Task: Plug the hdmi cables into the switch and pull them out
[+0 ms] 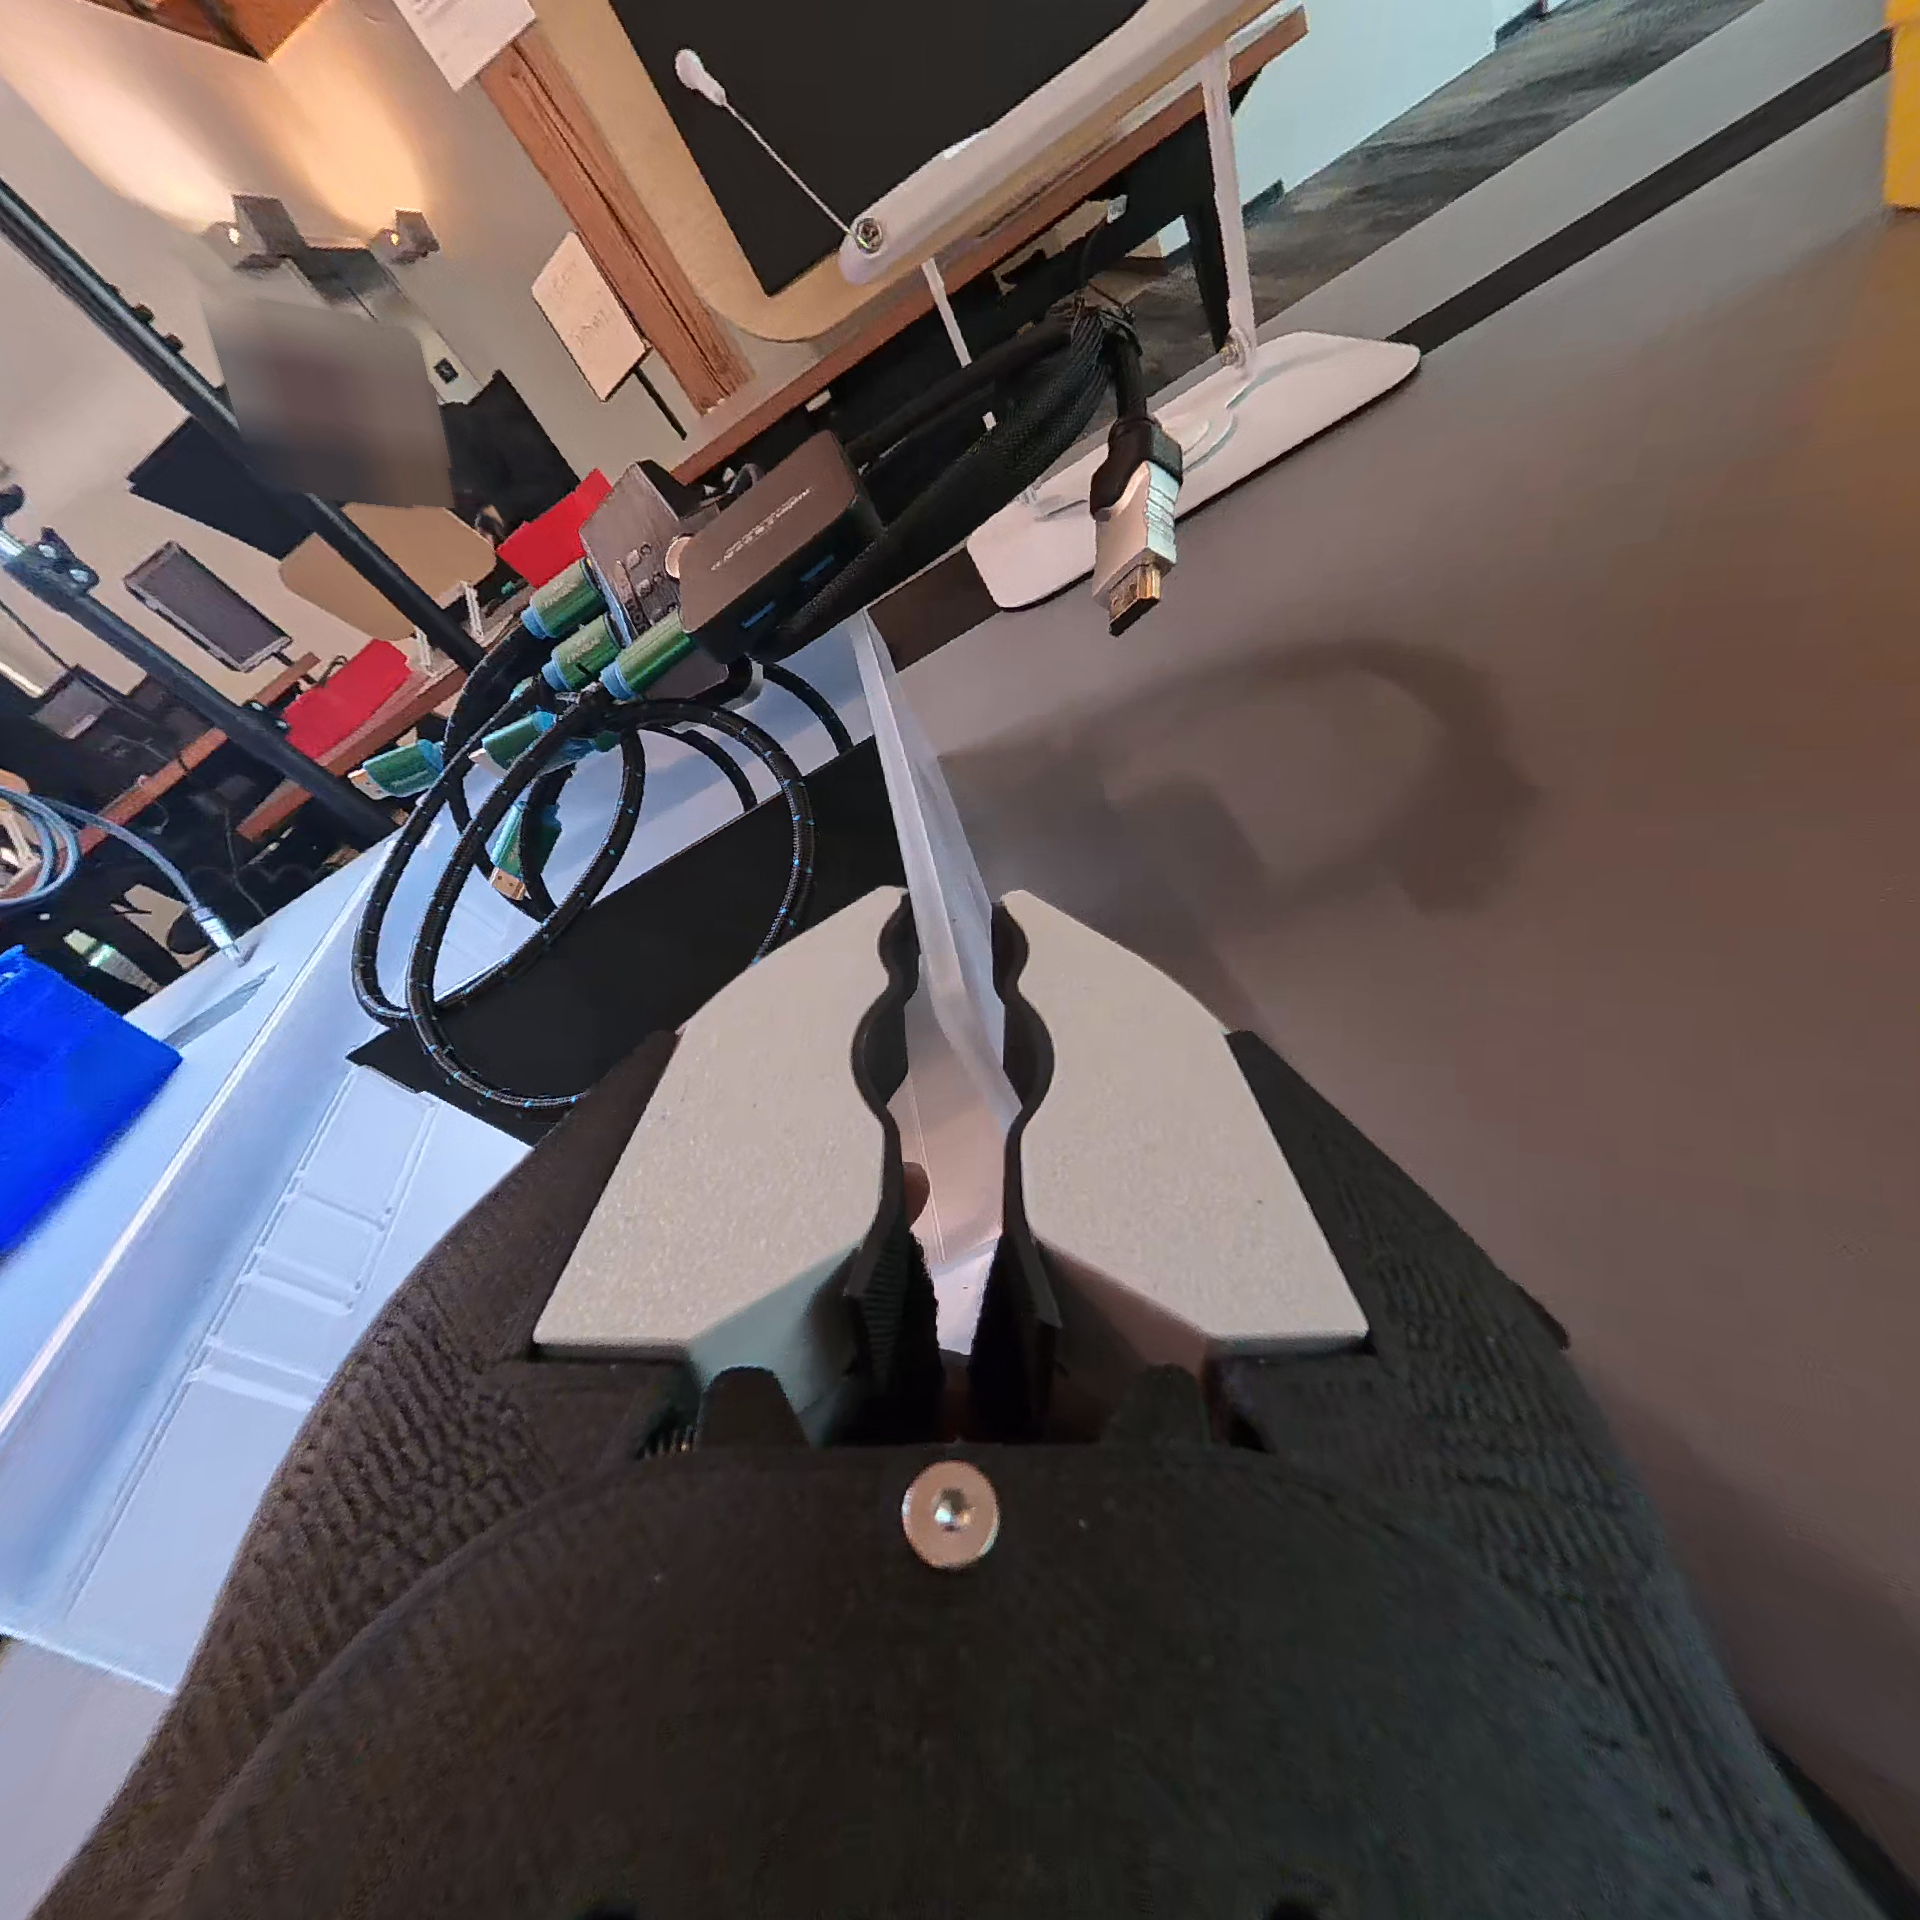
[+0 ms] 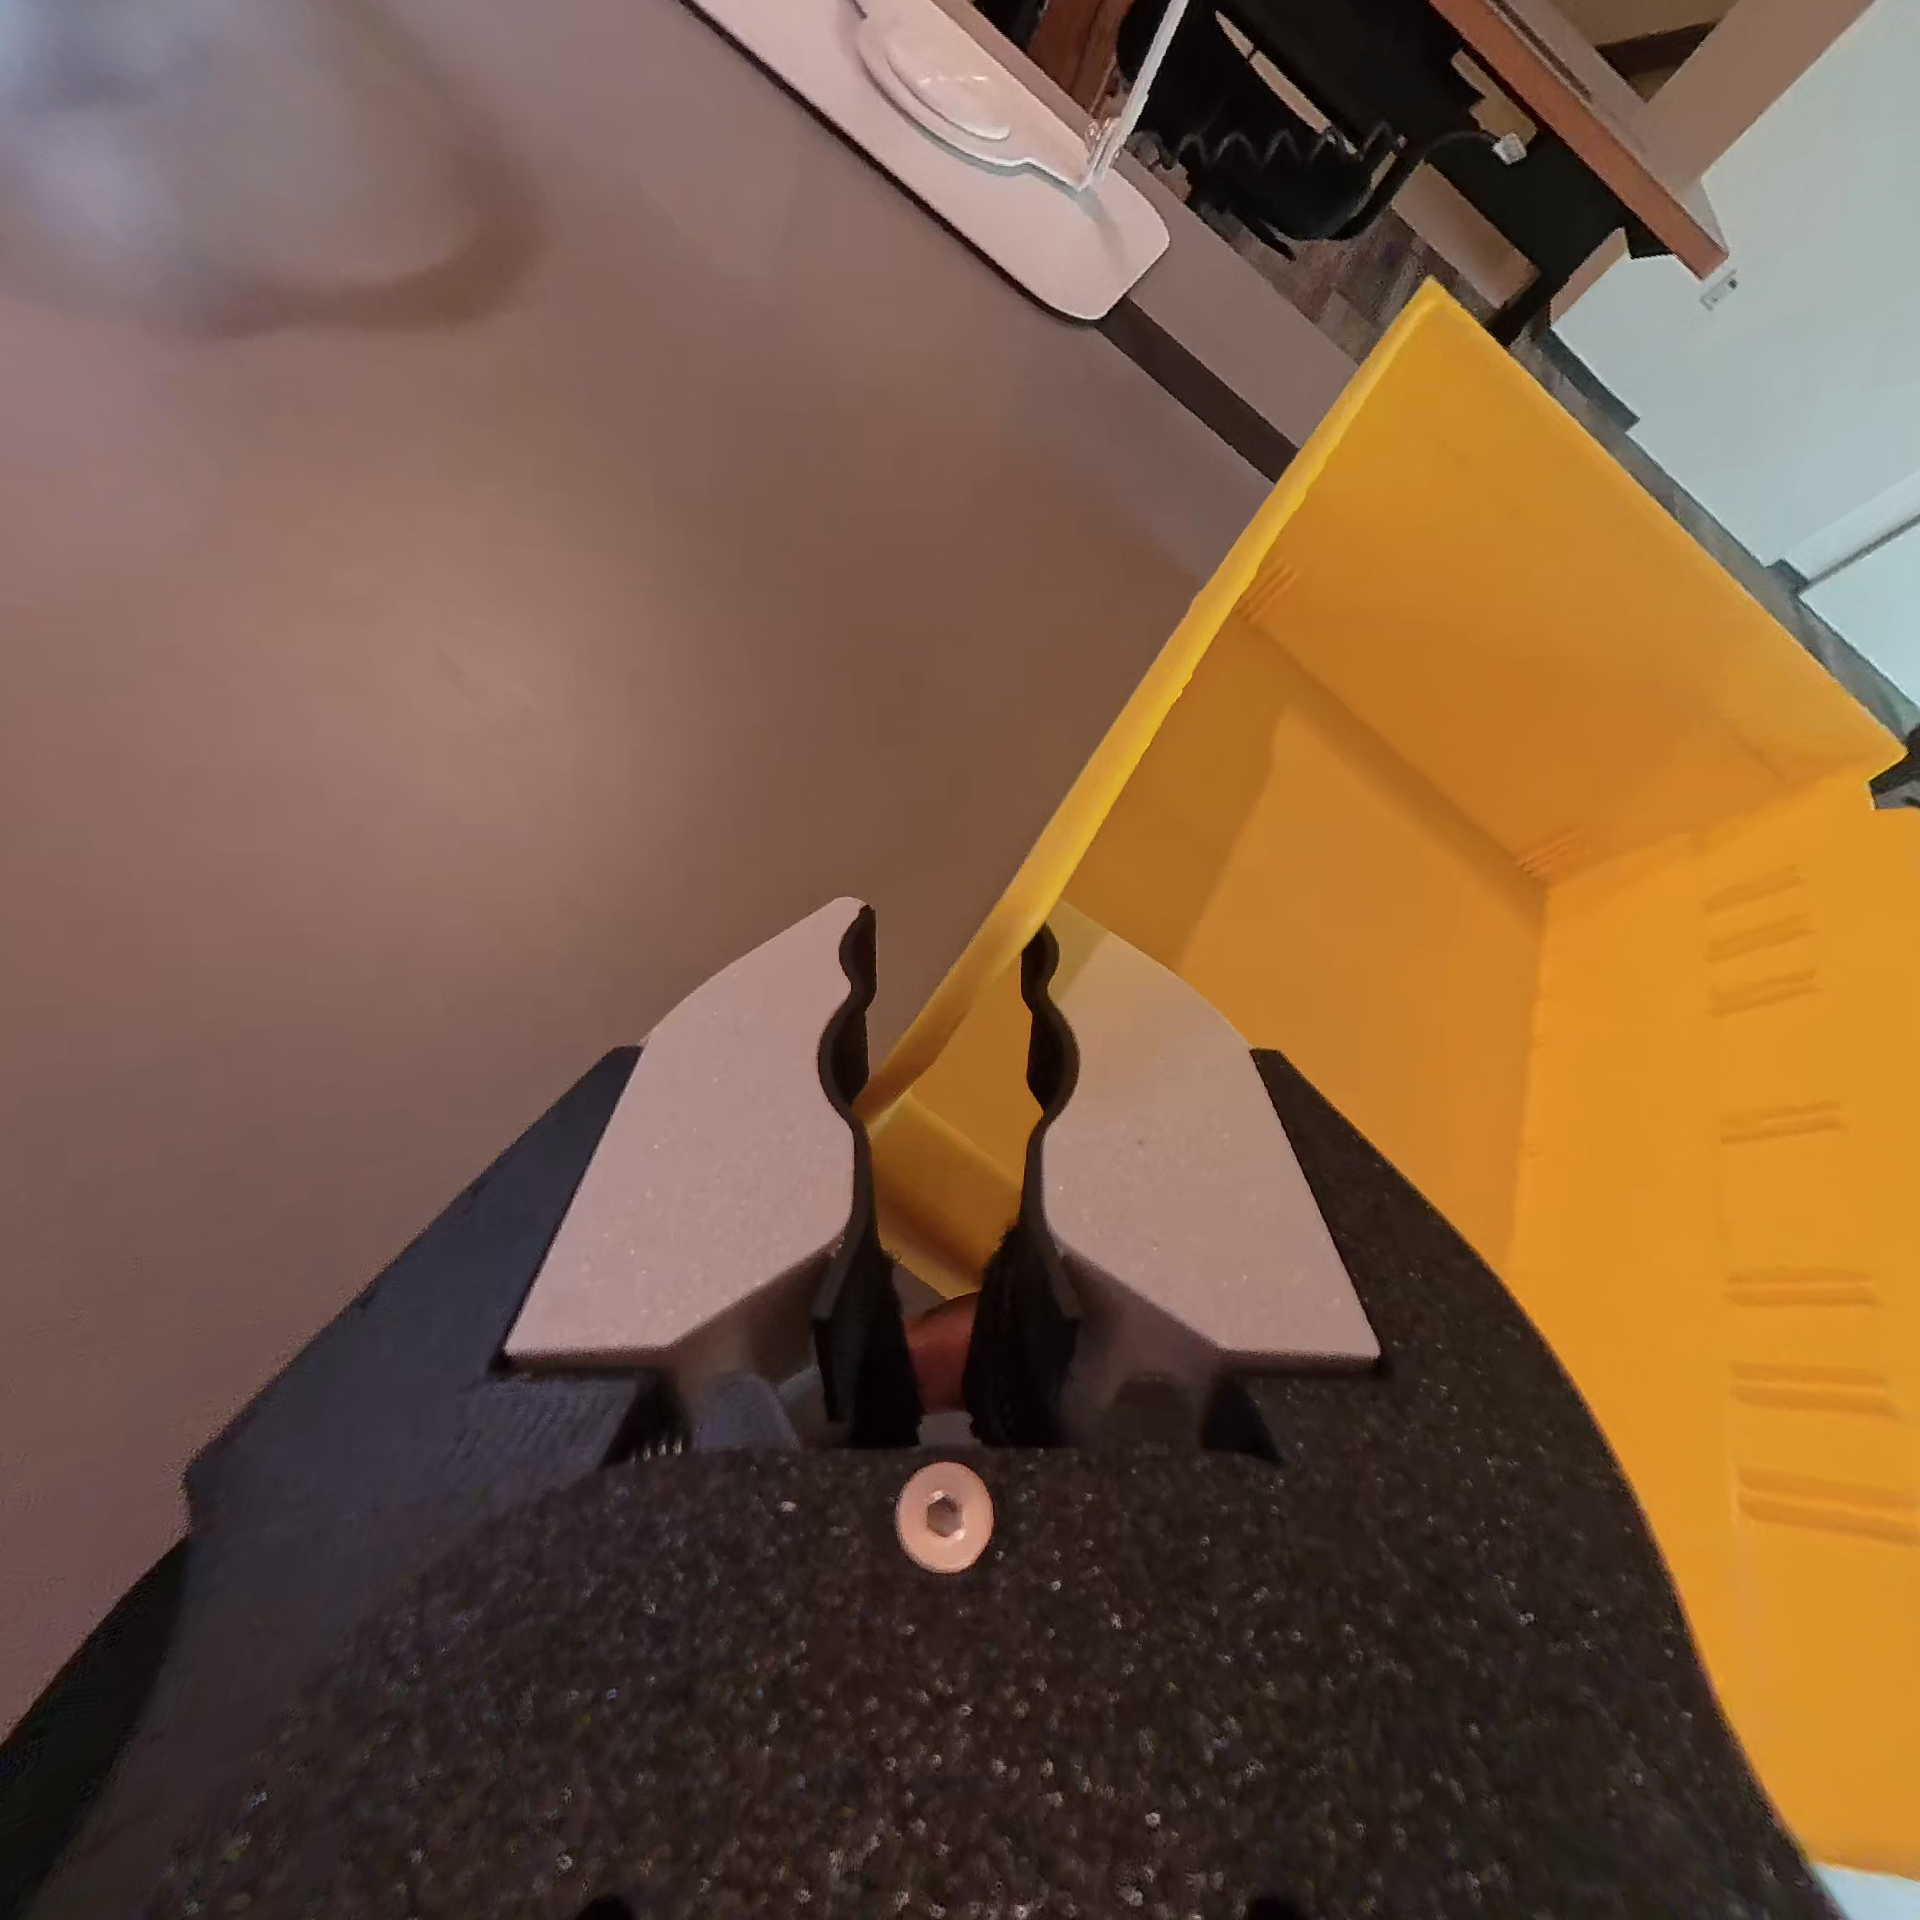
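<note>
In the left wrist view the grey HDMI switch (image 1: 769,545) sits raised at the table's far left edge. Several green-sleeved plugs (image 1: 582,634) are in its side, and their black braided cables (image 1: 582,894) loop below. A silver HDMI plug (image 1: 1136,535) hangs free on a thick black cable to the right of the switch. My left gripper (image 1: 951,914) is shut on a translucent white plastic strip (image 1: 940,997) that runs up toward the underside of the switch. My right gripper (image 2: 948,925) has a narrow gap between its jaws and holds nothing; no switch or cable shows in its view.
A yellow bin (image 2: 1455,831) lies right of and under the right gripper, its rim showing through the gap. A white stand base (image 1: 1226,436) sits at the table's far edge and also shows in the right wrist view (image 2: 997,166). A white panel (image 1: 260,1195) and blue bin (image 1: 62,1081) lie left.
</note>
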`<state>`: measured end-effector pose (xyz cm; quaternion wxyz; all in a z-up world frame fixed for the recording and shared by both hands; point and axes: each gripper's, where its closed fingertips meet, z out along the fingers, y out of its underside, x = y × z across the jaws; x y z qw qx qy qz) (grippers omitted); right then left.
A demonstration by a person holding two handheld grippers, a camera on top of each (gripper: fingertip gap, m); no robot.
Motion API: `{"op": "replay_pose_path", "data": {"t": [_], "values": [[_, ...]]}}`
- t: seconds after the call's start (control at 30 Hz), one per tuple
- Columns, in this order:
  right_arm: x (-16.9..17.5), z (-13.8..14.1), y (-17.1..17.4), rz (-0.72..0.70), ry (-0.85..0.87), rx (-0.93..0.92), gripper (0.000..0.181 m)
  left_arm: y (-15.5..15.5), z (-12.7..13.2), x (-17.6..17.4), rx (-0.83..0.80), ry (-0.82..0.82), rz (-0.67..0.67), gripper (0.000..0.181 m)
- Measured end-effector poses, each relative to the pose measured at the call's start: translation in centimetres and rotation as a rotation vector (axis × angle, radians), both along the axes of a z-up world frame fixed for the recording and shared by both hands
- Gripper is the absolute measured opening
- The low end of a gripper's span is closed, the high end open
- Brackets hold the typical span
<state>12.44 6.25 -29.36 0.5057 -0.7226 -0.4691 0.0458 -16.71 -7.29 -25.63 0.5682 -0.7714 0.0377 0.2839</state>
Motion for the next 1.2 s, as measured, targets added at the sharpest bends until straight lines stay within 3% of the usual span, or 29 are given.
{"op": "replay_pose_path", "data": {"t": [0.1, 0.5, 0.63, 0.7, 0.73, 0.8, 0.9, 0.97, 1.2], "values": [[0.0, 0.1, 0.1, 0.006, 0.057, -0.021, 0.027, 0.1, -0.4, 0.0, -0.025, -0.004, 0.003, 0.013], [0.3, -0.2, 0.8, -0.032, -0.046, 0.079, 0.025, 0.2, -0.7, 0.0, -0.037, 0.029, 0.015, 0.015], [0.0, 0.9, 1.1, -0.029, -0.026, 0.171, 0.027, 0.1, -0.6, 0.2, -0.033, 0.052, 0.011, 0.024], [-0.2, 2.2, 1.0, -0.023, 0.049, 0.212, 0.030, -0.1, 0.1, 0.0, 0.017, 0.057, 0.026, 0.040], [-0.3, 3.0, 0.9, -0.018, 0.104, 0.236, 0.035, -0.4, 0.9, -0.1, 0.071, 0.053, 0.033, 0.057], [-0.5, 4.9, 0.7, 0.001, 0.238, 0.286, 0.049, -1.4, 3.0, -0.3, 0.235, 0.031, 0.028, 0.079], [0.0, 7.5, 0.5, 0.001, 0.428, 0.359, 0.083, -3.5, 6.1, -1.1, 0.494, -0.039, 0.025, 0.100], [0.7, 8.9, 0.4, -0.022, 0.509, 0.410, 0.099, -4.4, 7.0, -2.2, 0.572, -0.096, 0.066, 0.115], [4.0, 12.4, 0.4, -0.167, 0.603, 0.641, 0.121, -5.4, 8.3, -2.3, 0.630, -0.015, 0.089, 0.133]]}}
